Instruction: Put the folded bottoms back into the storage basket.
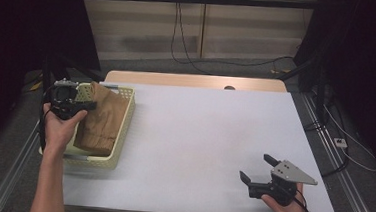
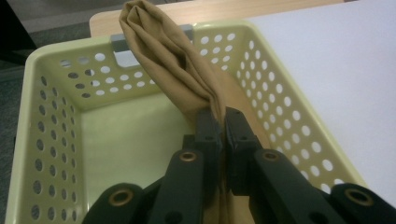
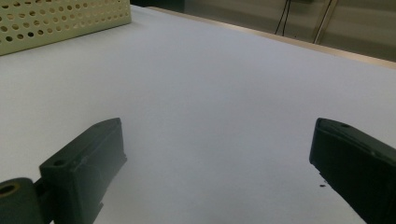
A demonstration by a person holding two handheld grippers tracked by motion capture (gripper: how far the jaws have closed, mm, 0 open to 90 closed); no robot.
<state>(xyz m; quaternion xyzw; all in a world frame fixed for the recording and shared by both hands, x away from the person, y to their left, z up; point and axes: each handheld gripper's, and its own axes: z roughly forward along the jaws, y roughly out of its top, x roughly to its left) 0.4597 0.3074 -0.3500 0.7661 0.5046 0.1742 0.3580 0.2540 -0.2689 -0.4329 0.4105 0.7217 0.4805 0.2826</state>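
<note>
A tan cloth [image 1: 103,120] lies in a pale yellow perforated basket [image 1: 126,121] at the table's left side. My left gripper [image 1: 83,103] hovers over the basket's left rim and is shut on a bunched fold of the tan cloth [image 2: 177,60], which rises from between the fingers [image 2: 208,128] toward the basket's far wall [image 2: 79,74]. My right gripper [image 1: 257,167] rests low over the white table top near the front right, open, with nothing between its fingers [image 3: 88,158].
The white table top [image 1: 199,132] spreads between the basket and the right gripper. A wooden strip [image 1: 193,80] runs along the far edge. Cables hang behind the table. A corner of the basket [image 3: 60,21] appears at top left in the right gripper view.
</note>
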